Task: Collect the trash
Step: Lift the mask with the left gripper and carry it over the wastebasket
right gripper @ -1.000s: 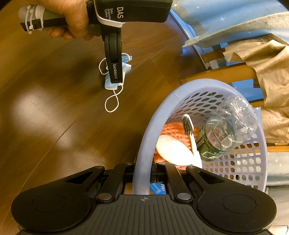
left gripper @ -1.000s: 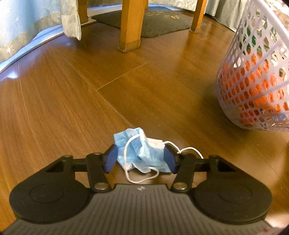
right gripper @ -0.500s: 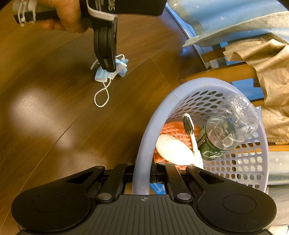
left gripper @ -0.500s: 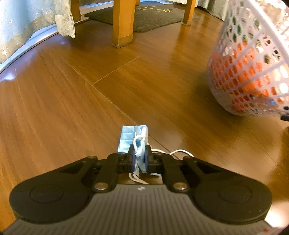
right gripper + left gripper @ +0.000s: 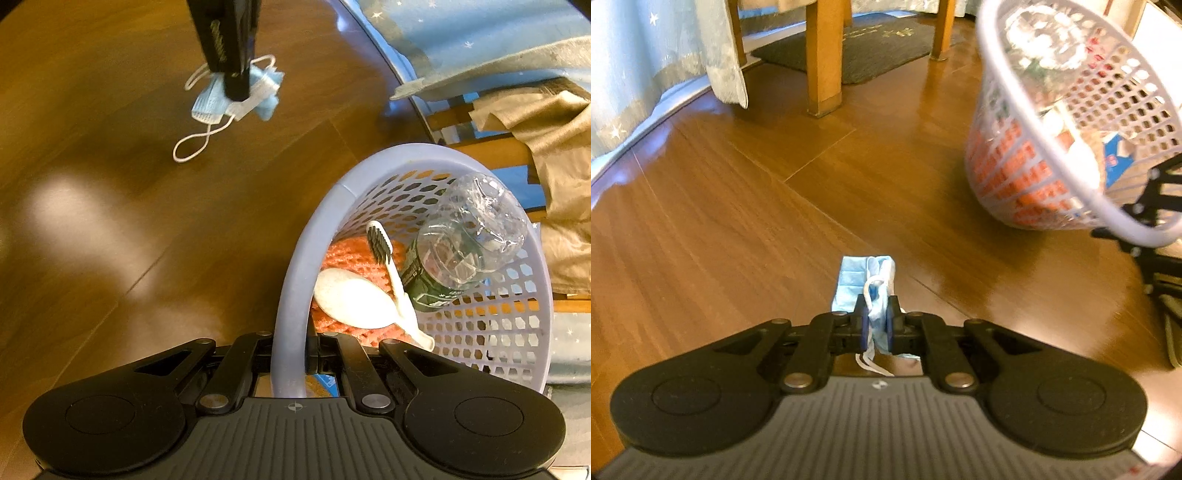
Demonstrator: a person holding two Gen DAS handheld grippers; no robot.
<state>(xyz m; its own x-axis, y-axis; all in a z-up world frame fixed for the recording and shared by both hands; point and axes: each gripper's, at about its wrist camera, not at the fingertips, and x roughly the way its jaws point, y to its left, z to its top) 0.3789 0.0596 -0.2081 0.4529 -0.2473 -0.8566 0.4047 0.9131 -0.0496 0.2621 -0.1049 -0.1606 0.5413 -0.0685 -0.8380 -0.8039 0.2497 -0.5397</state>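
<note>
- Since a second ago the left gripper (image 5: pixel 875 325) has closed on the blue face mask (image 5: pixel 862 280) and lifted it off the wooden floor (image 5: pixel 738 221); before, its fingers stood apart on either side of the mask as it lay flat.
- The left gripper's pads now pinch the crumpled mask between them, with the folded blue body sticking out ahead of the fingertips and white ear loops trailing below.
- In the right wrist view the mask (image 5: pixel 236 96) hangs clear of the floor under the dark fingers of the left gripper (image 5: pixel 236 92), one ear loop dangling in a figure of eight.
- The right gripper (image 5: pixel 290 360) is clamped on the rim of the pale perforated basket (image 5: pixel 291 280), its fingers pressed together on either side of the plastic edge.
- The basket is tilted, its mouth facing the camera, well apart from the mask.
- Inside lie a clear plastic bottle (image 5: pixel 469 240), a white toothbrush (image 5: pixel 391 273), a white spoon (image 5: pixel 351 299) and something orange and knitted (image 5: pixel 351 254) beneath them.
</note>
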